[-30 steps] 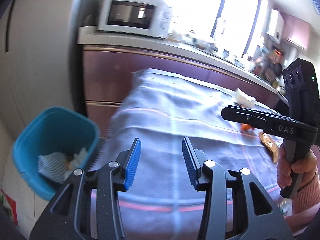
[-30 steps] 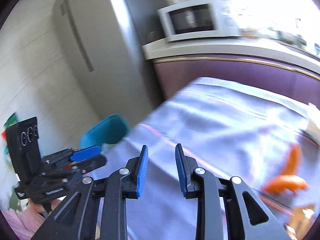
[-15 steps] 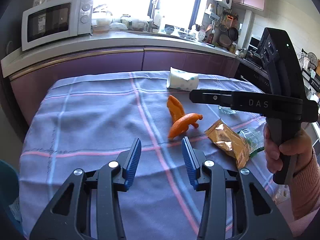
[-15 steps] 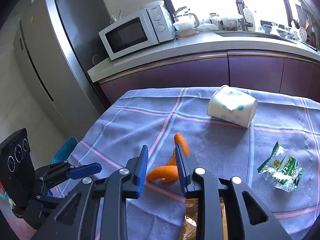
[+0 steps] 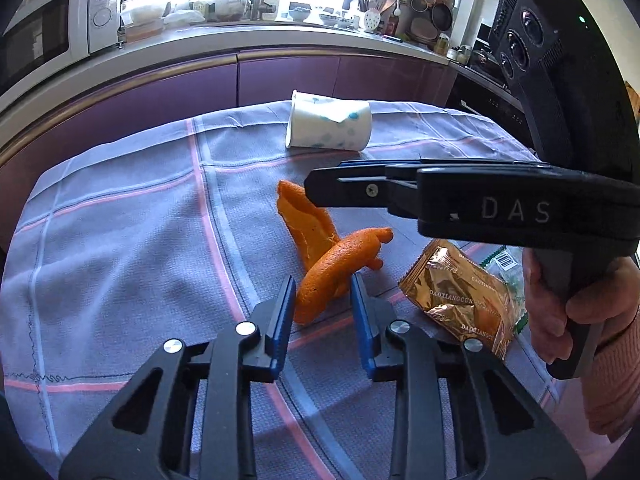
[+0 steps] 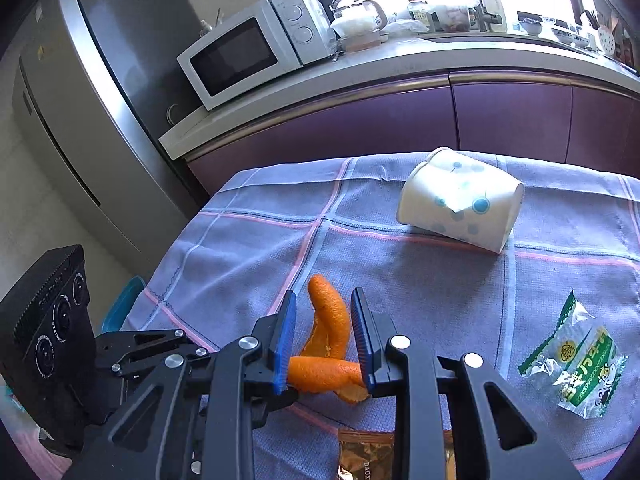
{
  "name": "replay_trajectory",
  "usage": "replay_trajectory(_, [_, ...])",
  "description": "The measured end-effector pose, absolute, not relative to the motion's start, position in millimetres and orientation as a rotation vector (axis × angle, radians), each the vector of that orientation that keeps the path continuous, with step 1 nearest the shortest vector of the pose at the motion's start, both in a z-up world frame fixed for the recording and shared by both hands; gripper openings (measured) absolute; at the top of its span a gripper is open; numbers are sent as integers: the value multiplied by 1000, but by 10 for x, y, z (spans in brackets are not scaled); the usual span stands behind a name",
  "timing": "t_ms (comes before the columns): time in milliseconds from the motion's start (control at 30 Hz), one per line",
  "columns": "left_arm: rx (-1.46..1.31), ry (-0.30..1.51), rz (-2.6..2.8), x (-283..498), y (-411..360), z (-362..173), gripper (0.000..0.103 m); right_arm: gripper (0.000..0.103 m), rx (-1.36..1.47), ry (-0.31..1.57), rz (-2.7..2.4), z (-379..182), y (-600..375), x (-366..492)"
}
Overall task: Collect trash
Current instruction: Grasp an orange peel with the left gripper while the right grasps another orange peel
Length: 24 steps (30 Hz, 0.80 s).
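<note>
Right wrist view alone caught refrigerator (image 6: 120,92) upper left. Left gripper (image 5: 323,304) narrowing, spread around orange peel (image 5: 336,268); right gripper (image 6: 323,332) spread. Checked tablecloth (image 5: 120,248), purple cabinets (image 6: 400,120).

bare cloth (image 5: 120,240) left, cup (image 5: 328,128) behind peel (image 5: 340,268)

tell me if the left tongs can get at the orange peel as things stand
Probably yes. The left tongs have just been closing, with the near end of the orange peel already between their pads; nothing lies between. The right tongs hang above the peel's far part, which might crowd a lift.
</note>
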<state>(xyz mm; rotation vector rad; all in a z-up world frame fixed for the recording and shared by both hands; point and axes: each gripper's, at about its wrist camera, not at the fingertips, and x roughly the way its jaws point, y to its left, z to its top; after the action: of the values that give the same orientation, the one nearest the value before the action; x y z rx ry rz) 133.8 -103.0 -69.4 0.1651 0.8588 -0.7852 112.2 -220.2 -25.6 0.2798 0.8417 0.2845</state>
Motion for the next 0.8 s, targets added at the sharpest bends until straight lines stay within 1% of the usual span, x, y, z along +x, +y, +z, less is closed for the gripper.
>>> replay_trajectory(67, [168,864,-786,1349,-1044,-713,21,26,274,853,282,-282,-2186,1161])
replay_trajectory(200, [158,861,-785,1318,-1014,-710,18,26,269,886,280,-347,-2172,1234])
replay_trajectory(567, [138,832,-778,1148,-840,-658,17,26,245,941,298,-448,-2099,1309])
replay_trajectory(600, [129,833,-779,1134,-806,-653,17,24,241,946,300,-458,-2093,1312])
replay_trajectory(633, [121,833,-775,1118,-773,-651,17,18,239,951,302,-468,-2089,1315])
replay_trajectory(800, [68,827,-749,1062,-532,-624,17,15,253,939,296,-460,-2115,1277])
